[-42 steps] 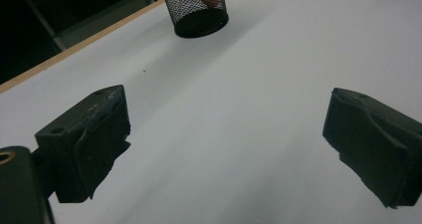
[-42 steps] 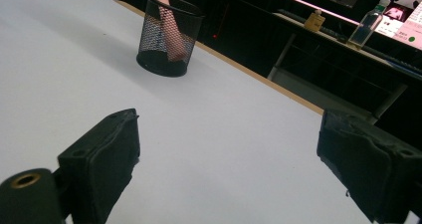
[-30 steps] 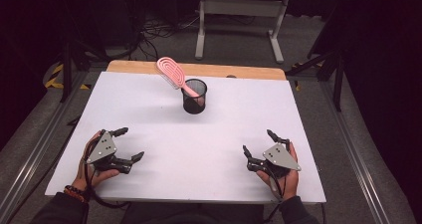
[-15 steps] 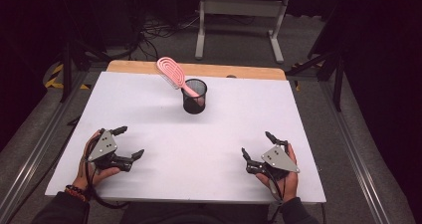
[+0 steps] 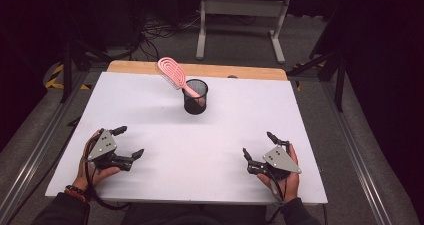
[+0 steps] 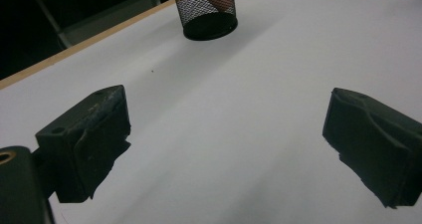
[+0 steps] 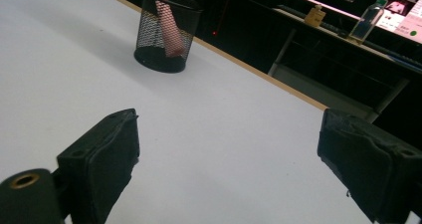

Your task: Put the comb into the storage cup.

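Observation:
A pink hairbrush [image 5: 172, 74] stands handle-down in a black mesh cup [image 5: 195, 97] near the back middle of the white table [image 5: 150, 100]; its head leans out to the left. My left gripper [image 5: 128, 142] rests at the front left, open, with nothing between its jaws. My right gripper [image 5: 258, 145] rests at the front right, also open and empty. The left gripper view has the mesh cup [image 6: 206, 12] far ahead between the jaws. In the right gripper view the cup [image 7: 166, 32] with the pink handle [image 7: 166, 27] stands ahead to the left.
A wooden strip [image 5: 250, 71] runs along the table's back edge. Behind it stands a grey metal frame [image 5: 240, 15] on the floor, with cables nearby. A bottle [image 7: 367, 19] sits on a dark shelf beyond the table in the right gripper view.

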{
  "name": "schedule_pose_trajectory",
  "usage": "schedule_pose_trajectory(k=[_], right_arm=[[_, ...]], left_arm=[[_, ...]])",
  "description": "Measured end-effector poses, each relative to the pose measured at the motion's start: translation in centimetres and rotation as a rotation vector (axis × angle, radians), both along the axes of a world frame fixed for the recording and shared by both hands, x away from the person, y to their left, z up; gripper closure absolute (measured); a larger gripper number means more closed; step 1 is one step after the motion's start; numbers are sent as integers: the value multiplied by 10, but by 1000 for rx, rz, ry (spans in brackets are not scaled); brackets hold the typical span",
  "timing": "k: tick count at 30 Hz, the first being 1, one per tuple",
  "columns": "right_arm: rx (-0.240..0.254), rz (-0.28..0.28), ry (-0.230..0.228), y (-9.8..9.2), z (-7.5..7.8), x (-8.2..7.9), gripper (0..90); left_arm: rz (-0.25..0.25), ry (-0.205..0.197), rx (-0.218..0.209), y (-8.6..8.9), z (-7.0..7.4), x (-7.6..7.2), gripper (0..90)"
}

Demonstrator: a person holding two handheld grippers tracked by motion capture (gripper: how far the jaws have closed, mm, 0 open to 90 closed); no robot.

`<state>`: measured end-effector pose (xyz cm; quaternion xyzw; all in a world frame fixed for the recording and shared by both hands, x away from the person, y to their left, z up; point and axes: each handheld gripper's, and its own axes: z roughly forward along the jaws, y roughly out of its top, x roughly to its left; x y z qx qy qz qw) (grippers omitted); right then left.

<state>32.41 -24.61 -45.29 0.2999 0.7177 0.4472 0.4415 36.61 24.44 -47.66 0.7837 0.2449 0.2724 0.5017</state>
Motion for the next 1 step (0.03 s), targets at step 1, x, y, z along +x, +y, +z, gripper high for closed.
schedule_pose_trajectory(k=[1], right_arm=[[8, -8, -4, -1, 0, 0, 99]], left_arm=[[0, 0, 0, 0, 0, 0, 54]])
